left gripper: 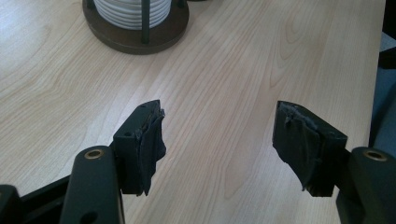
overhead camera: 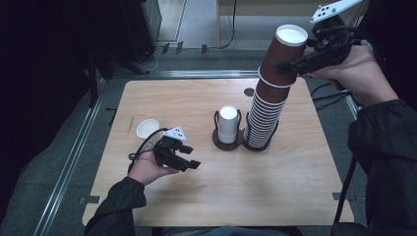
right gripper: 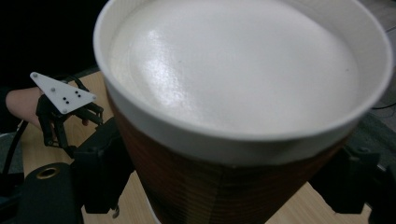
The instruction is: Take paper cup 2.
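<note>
So the right gripper (overhead camera: 295, 65) was up at the far right of the table (overhead camera: 295, 196), its jaws closed around the top cup (overhead camera: 284, 53) of a tall stack of brown paper cups (overhead camera: 265, 110). The stack stood in a dark round holder (overhead camera: 259, 145) and leaned over toward the right as it rose. In the right gripper view the top cup (right gripper: 243, 93) sat big between the jaws, a white inside, a rolled white rim, and a ribbed brown wall below.

The step in hand looked like peeling that one cup off the stack. I'd say the trick was to pull straight along the stack's own lean rather than straight up — nested paper cups stick, and a sideways yank could tip the whole column or drag a second cup along. A light squeeze too, since a paper wall dents easily.

The left gripper (overhead camera: 189, 162) was low at the near left, jaws spread wide with nothing between them, hovering over bare wood. In its own view, its pads looked ragged and worn, and a holder base (left gripper: 135, 35) with white rims showed ahead of it.

A second holder (overhead camera: 227, 140) just left of the stack held a white cup (overhead camera: 228, 123) — and a loose white cup (overhead camera: 147, 129) sat at the left of the table, just beyond the left hand (overhead camera: 147, 169).
</note>
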A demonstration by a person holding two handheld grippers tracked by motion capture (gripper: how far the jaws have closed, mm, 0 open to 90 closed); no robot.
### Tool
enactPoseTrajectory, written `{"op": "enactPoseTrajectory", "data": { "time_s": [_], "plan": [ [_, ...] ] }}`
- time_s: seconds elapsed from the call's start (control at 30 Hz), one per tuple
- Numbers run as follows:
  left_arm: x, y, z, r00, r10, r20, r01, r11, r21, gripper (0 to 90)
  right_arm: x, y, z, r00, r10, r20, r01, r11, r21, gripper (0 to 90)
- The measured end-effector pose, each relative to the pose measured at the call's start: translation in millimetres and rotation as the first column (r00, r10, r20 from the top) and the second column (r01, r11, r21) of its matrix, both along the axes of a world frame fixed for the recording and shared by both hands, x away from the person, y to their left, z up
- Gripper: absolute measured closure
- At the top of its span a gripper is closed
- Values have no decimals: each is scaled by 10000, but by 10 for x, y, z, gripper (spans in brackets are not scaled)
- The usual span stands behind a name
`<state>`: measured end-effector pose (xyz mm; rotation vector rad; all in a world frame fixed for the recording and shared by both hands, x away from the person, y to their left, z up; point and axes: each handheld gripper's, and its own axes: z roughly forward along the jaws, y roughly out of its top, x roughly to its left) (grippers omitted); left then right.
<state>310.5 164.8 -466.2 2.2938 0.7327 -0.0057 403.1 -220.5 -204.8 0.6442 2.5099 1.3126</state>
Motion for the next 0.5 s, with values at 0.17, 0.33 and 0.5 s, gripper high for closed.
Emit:
{"op": "enactPoseTrajectory", "data": {
  "time_s": [0.17,0.33,0.5],
  "plan": [
    [-3,-4,-4,10000,-3,-8,3,10000,-16,330,-33,-17,116,10000,-23,92,22,10000,95,174],
    [0,-4,-6,10000,5,-32,-5,10000,-45,330,-99,-16,224,9994,-110,342,107,9999,87,174],
    [0,-12,-6,10000,-42,-18,42,10000,-10,328,-168,-12,356,9983,-69,576,62,9999,116,174]
  ]
}}
